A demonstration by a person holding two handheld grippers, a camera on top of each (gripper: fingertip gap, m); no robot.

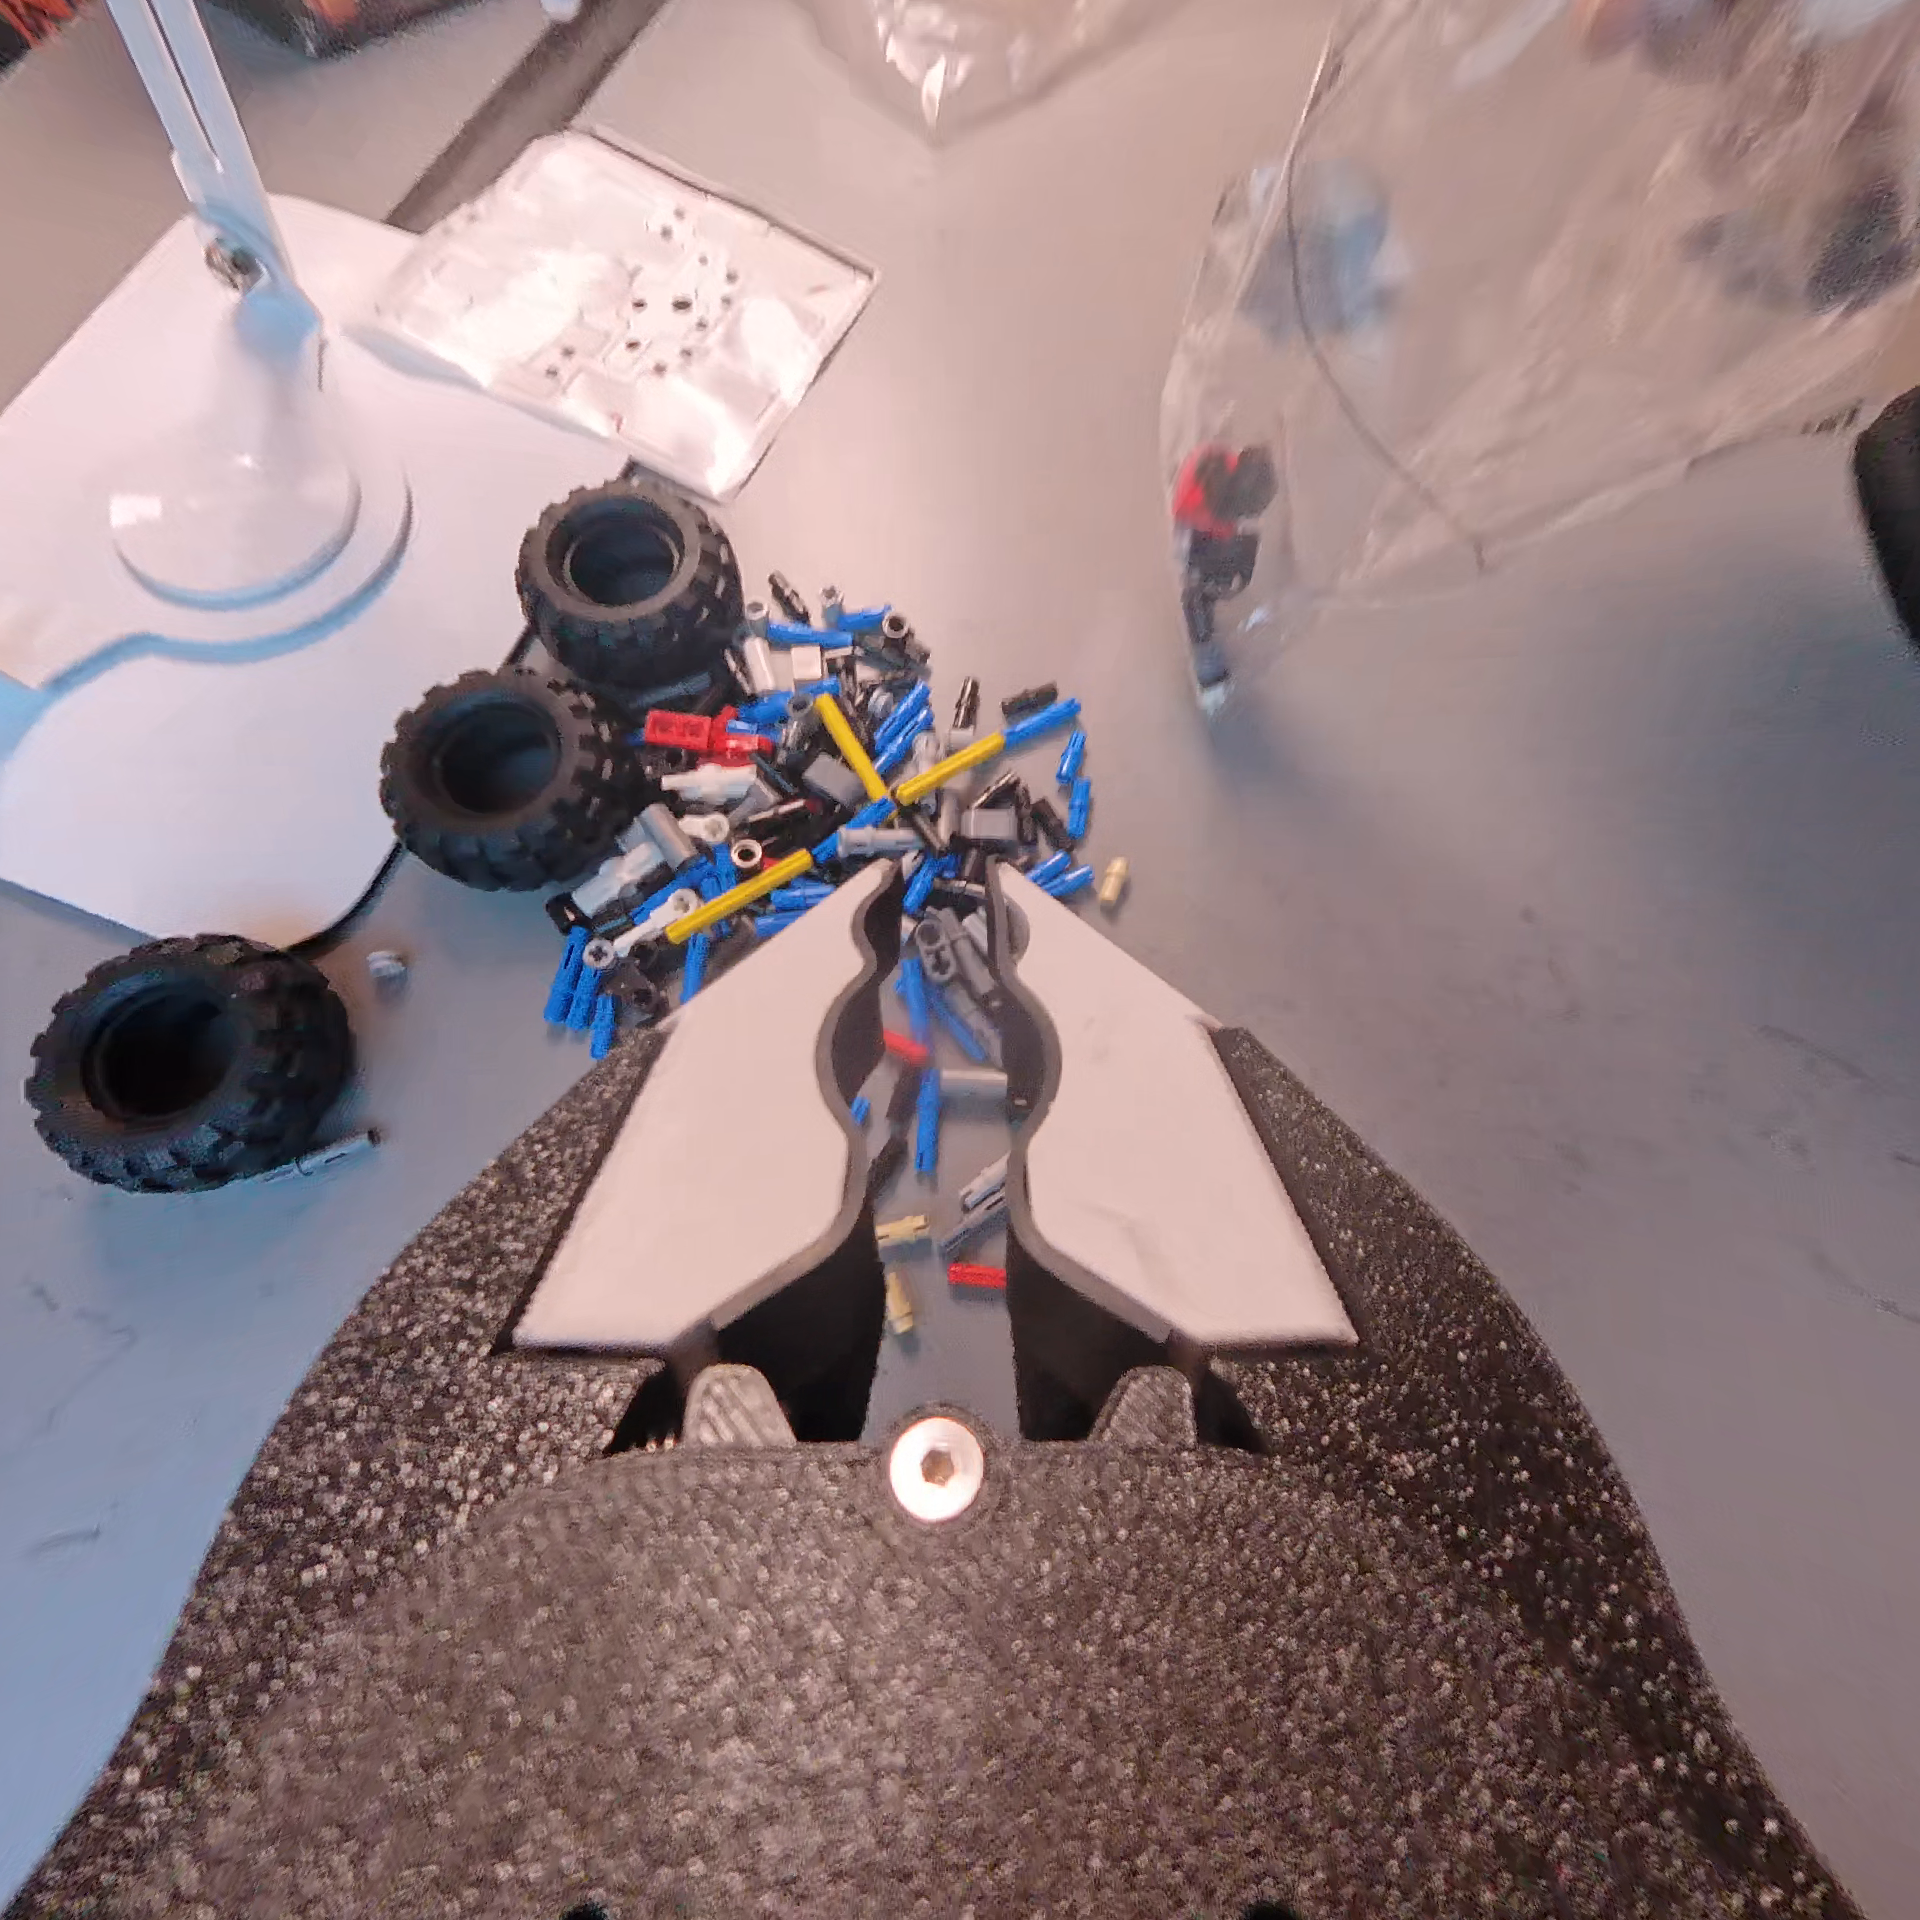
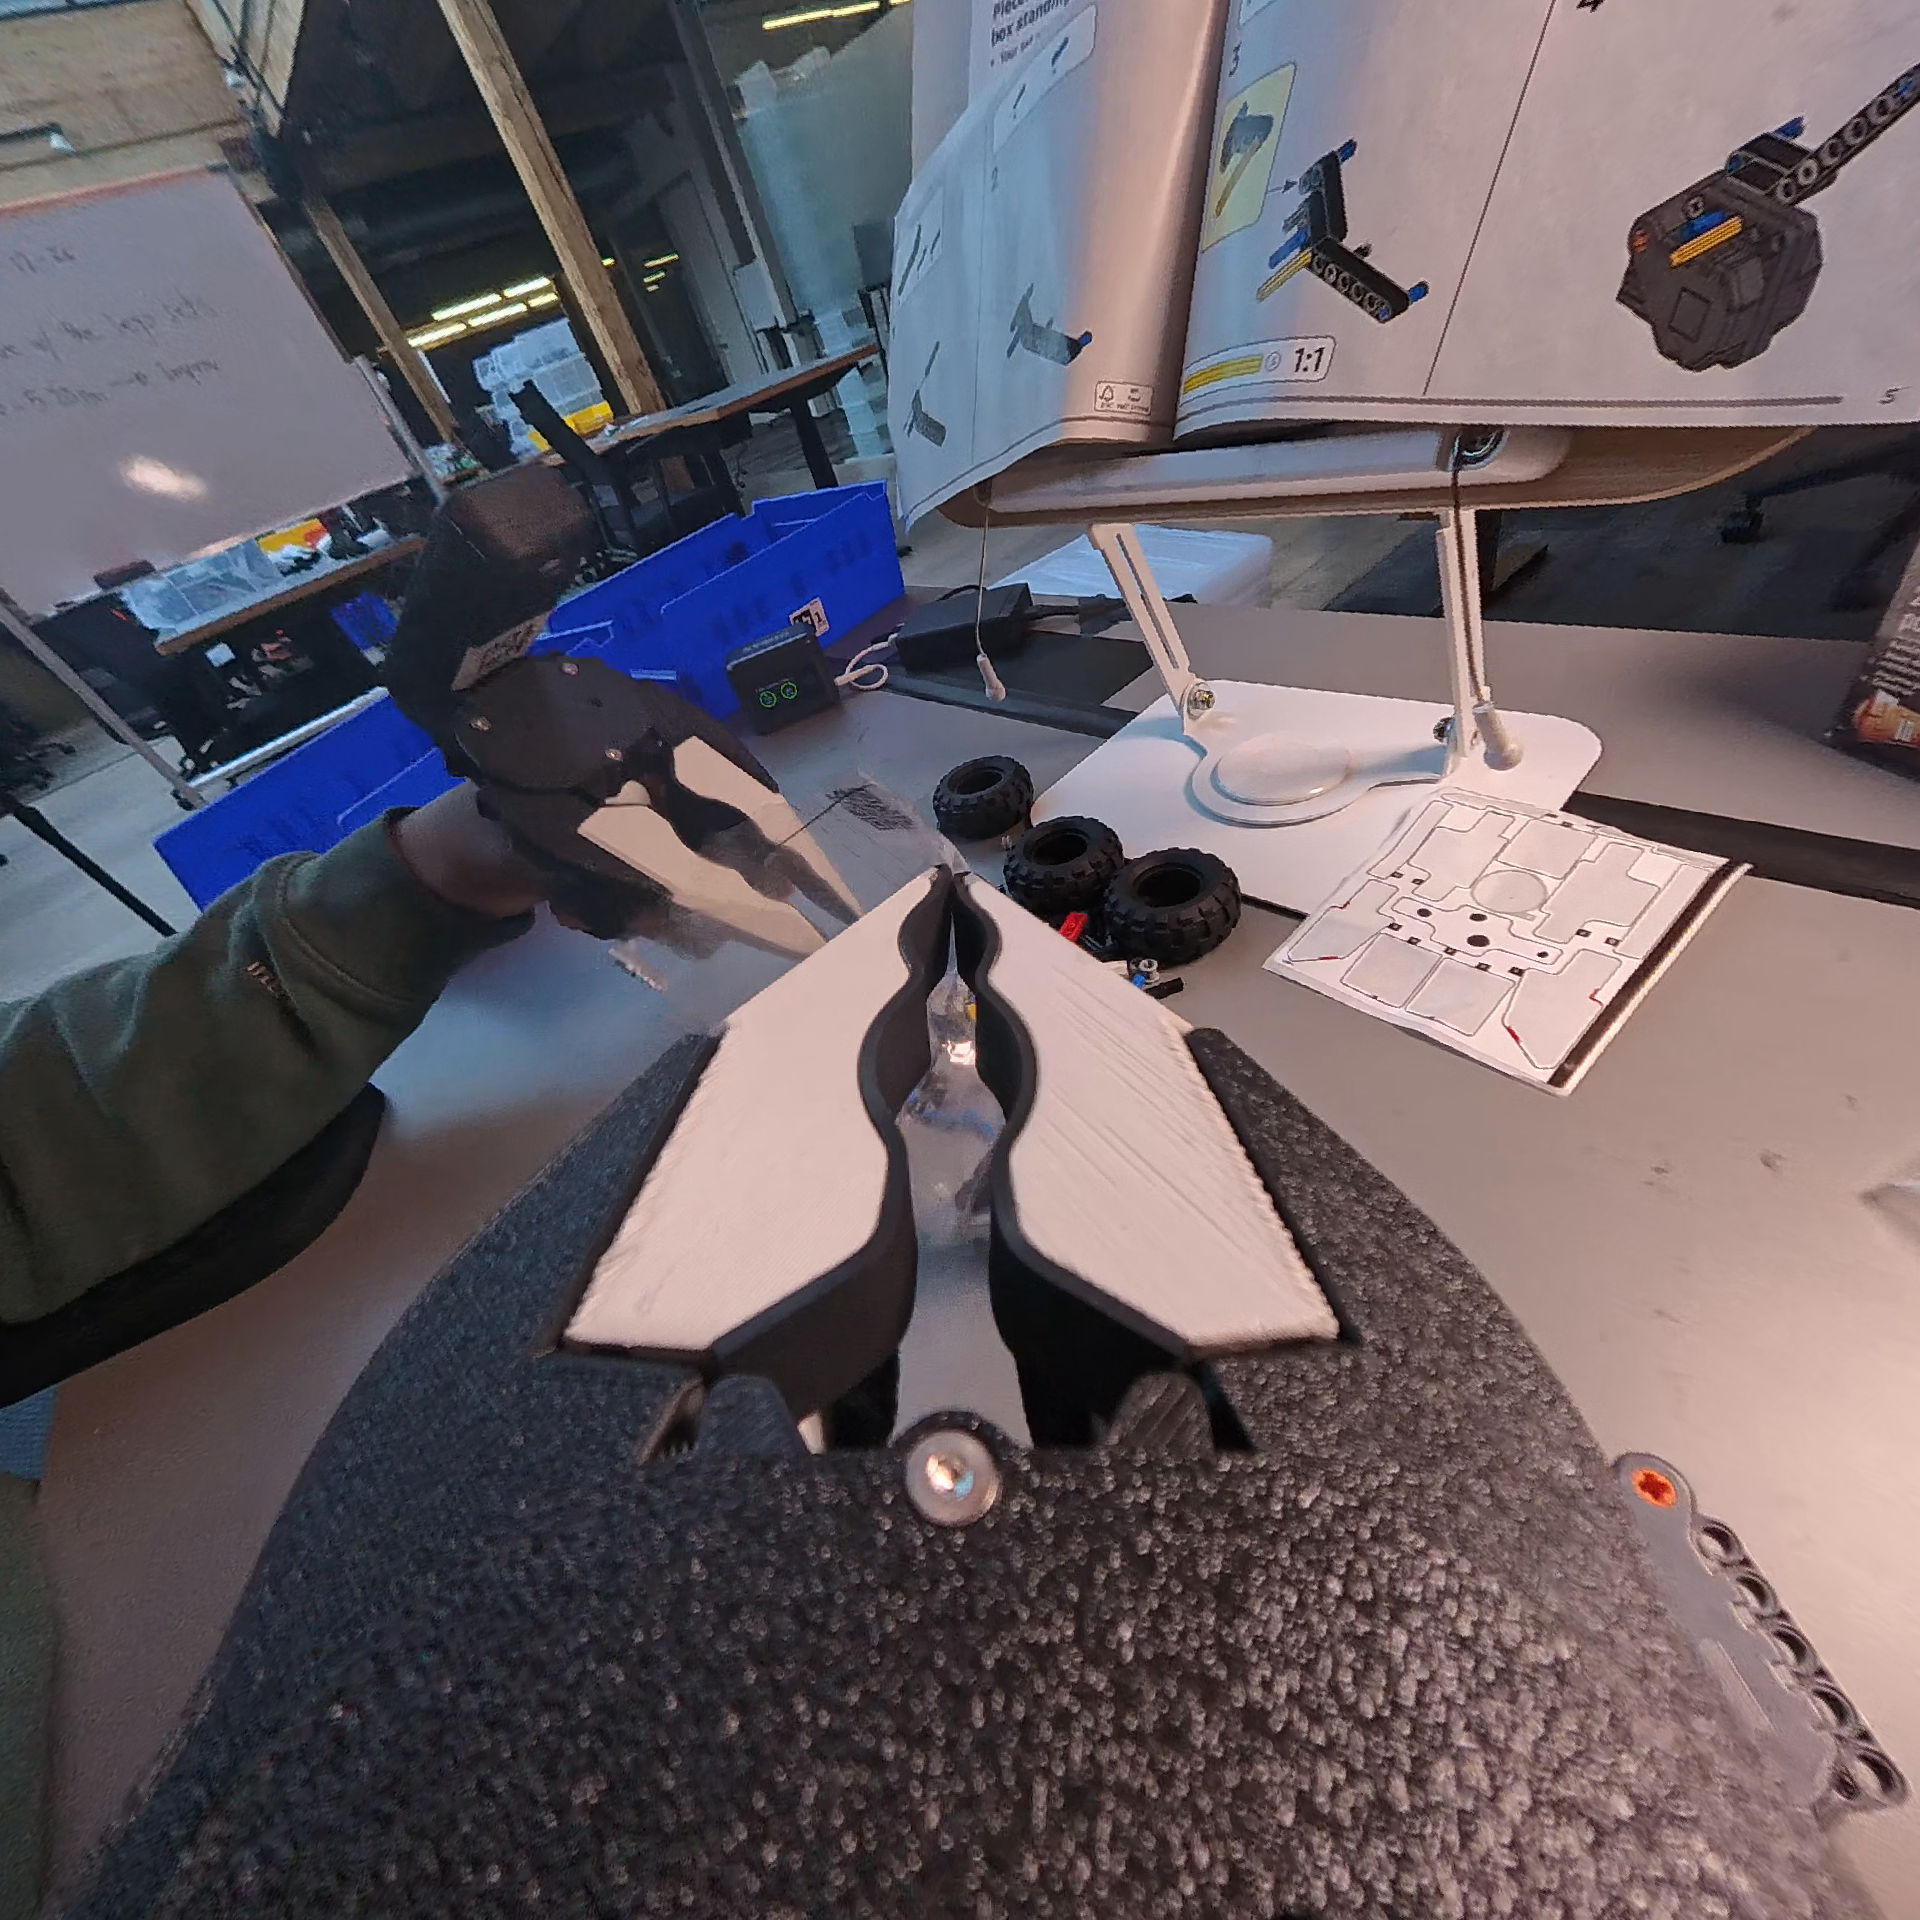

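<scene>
My left gripper [image 1: 943, 878] is open and empty, low over a pile of small blue, grey, yellow and red construction-toy parts [image 1: 852, 821] on the grey table. Loose pins lie between its fingers. Three black tyres [image 1: 629, 582] sit left of the pile. My right gripper [image 2: 951, 881] is shut on a clear plastic bag [image 2: 951, 1101], held above the table. The bag shows blurred in the left wrist view [image 1: 1507, 343], with red and black parts inside. The left gripper [image 2: 836, 930], held by a hand, is just left of the right one.
A white book stand's base [image 1: 187, 499] and a sticker sheet [image 1: 634, 312] lie behind the pile. The stand holds an open instruction booklet [image 2: 1455, 208]. Blue bins [image 2: 727, 592] stand beyond the table's far left edge. A dark beam with holes [image 2: 1766, 1662] lies at the near right. The white book stand's base [image 1: 187, 499] lies some 25 cm from my left tips, 30 cm from my right tips. The right camera catches it too, in the right wrist view [image 2: 1277, 752].
</scene>
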